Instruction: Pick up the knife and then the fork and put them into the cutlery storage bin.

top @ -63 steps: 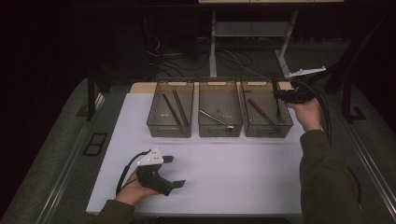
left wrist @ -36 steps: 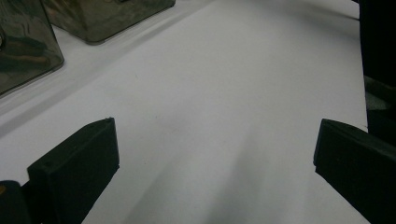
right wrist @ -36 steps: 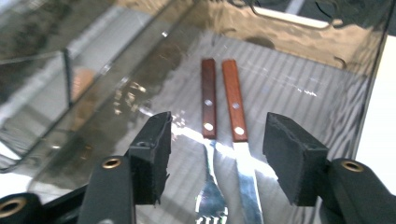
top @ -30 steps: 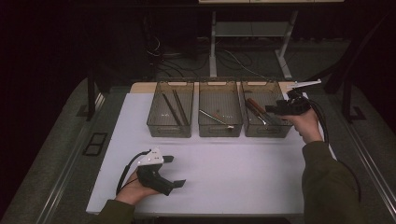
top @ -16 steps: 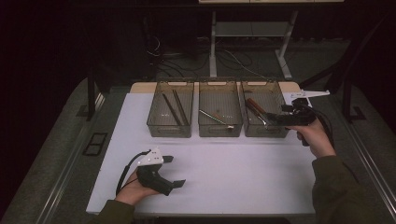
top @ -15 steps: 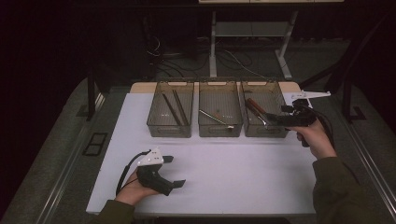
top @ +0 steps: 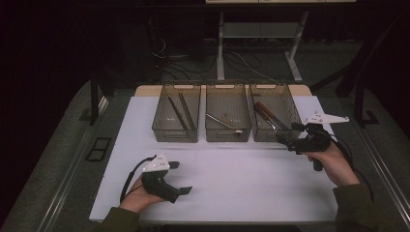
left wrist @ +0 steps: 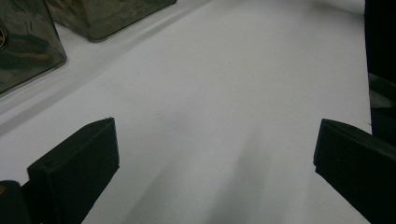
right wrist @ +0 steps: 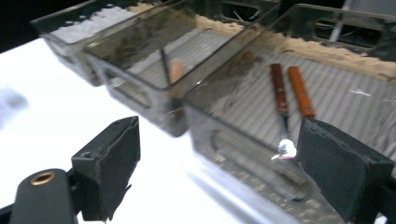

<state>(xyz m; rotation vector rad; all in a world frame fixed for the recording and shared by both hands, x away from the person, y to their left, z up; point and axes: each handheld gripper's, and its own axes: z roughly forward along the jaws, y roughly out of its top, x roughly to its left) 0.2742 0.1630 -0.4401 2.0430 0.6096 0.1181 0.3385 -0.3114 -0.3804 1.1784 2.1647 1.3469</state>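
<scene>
Smoked clear plastic forms three bins set in a row at the far edge of the white tabletop (top: 270, 179). From the high view, the right bin (top: 290, 137) holds two wooden-handled tools (top: 269, 114) lying diagonally; the middle bin (top: 227, 136) holds a metal utensil (top: 220, 121); the left bin (top: 175, 137) holds two dark sticks (top: 180, 112).

The right gripper (top: 289, 136) sits just beside the near right corner of the right bin, jaws pointing toward it. Its jaws have just been opening and now stand wide apart with nothing between them. The right gripper view adds what the overhead cannot: the tools' reddish-brown handles (right wrist: 290, 90) lie side by side on the ribbed bin floor, and a pale tip (right wrist: 286, 149) of one rests near the front wall. The tools lie inside the bin, apart from the pads.

The left gripper (top: 176, 178) rests on the near left part of the table, in the person's left hand (top: 140, 197). The left gripper view shows its pads (left wrist: 77, 170) spread wide over bare white surface, holding nothing, with bin corners (left wrist: 28, 46) at upper left.

Surroundings are dark. The high view shows a grey metal frame (top: 256, 29) and loose cables (top: 241, 60) on the floor beyond the table, and a grey floor mat at the left side (top: 58, 159).
</scene>
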